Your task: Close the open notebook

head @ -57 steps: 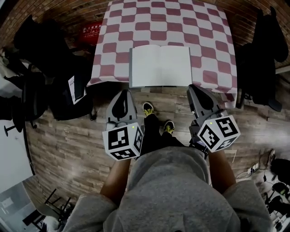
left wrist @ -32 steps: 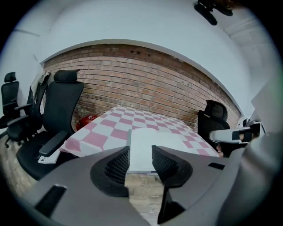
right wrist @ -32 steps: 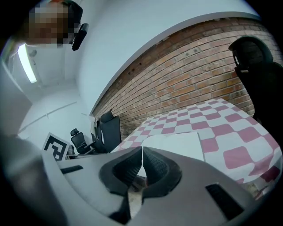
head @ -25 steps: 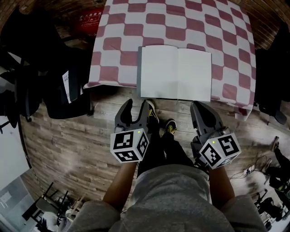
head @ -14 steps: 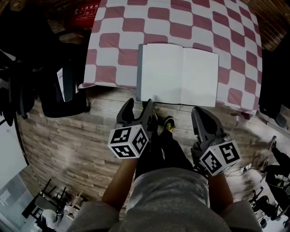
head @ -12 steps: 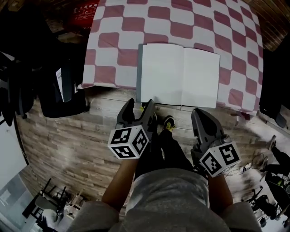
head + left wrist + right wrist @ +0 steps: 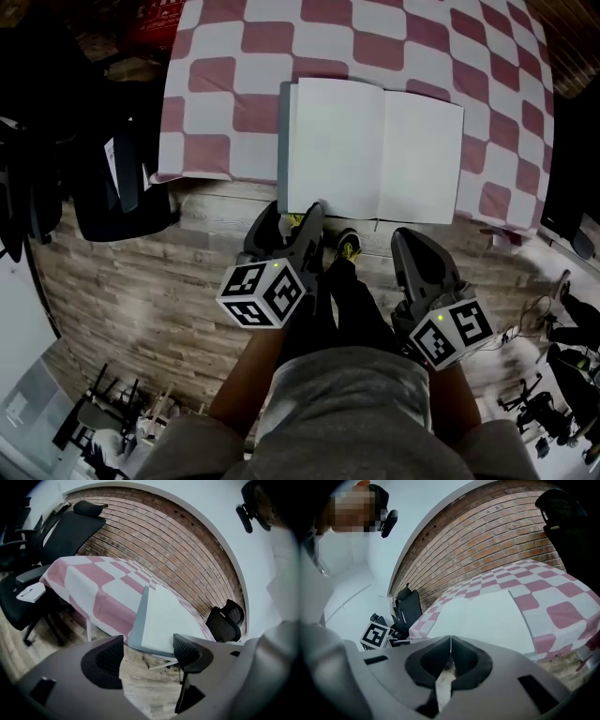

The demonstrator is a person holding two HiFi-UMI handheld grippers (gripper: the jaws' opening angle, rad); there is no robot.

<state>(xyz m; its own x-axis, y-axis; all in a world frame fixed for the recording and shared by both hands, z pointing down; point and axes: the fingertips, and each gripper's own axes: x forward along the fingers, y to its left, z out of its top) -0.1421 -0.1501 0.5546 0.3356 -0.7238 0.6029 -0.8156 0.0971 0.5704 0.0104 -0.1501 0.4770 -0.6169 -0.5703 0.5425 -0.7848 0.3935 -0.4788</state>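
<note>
The tabletop (image 7: 217, 58), covered in red and white squares, stood before a brick wall (image 7: 178, 541). The open notebook (image 7: 375, 150) lay flat at its near edge. My left hand-held gripper (image 7: 291, 217) was near the notebook's left corner. Its jaws had just been opening and stood wide apart, with nothing between them. My right hand-held gripper (image 7: 410, 242) kept its jaws together, empty, below the right page.

The head view is dim overall, and its left and right edges sink to near black around the chairs (image 7: 47, 141). The notebook (image 7: 375, 150) pages are the brightest patch, nearly washed out. Fisheye bend curves the floor (image 7: 141, 309) planks, and the lower right corner is smeared. Both gripper views have black rounded corners, and the evenly lit brick wall (image 7: 154, 531) bows into an arch.
</note>
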